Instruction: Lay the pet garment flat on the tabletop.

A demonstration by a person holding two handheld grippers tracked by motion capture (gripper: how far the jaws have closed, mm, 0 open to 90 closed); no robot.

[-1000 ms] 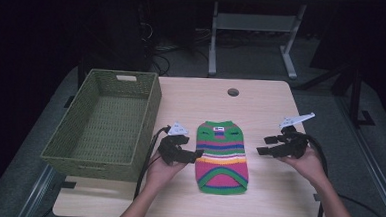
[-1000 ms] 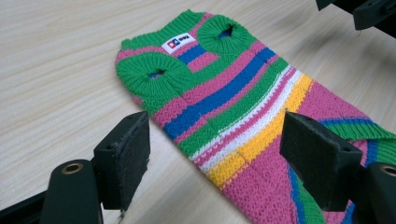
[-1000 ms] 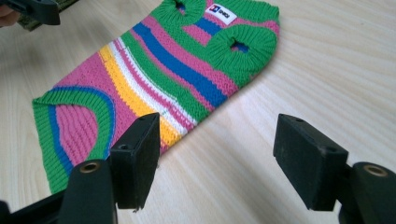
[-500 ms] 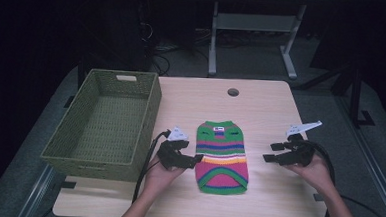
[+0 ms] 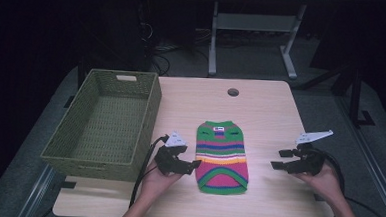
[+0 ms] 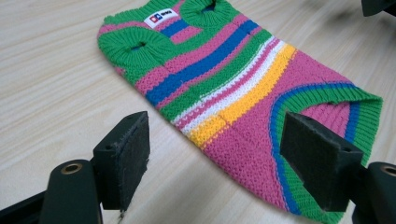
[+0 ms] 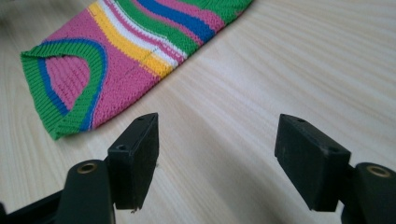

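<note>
High view: striped ribbed-knit sweater flat; left tool, right tool released.

Seen along two black jaws set wide apart, the left gripper holding nothing. Between and beyond them, a small striped knit sweater lying flat on a pale wood-grain table. Bands of green, pink, blue, white and yellow across the knit. At the far end, a ribbed green collar and two round green-edged openings, with a white label just by the collar. At the near right, a green hem edged in blue, partly behind the right jaw. In the far right corner, a dark shape, cut off, possibly part of the other gripper.
</note>
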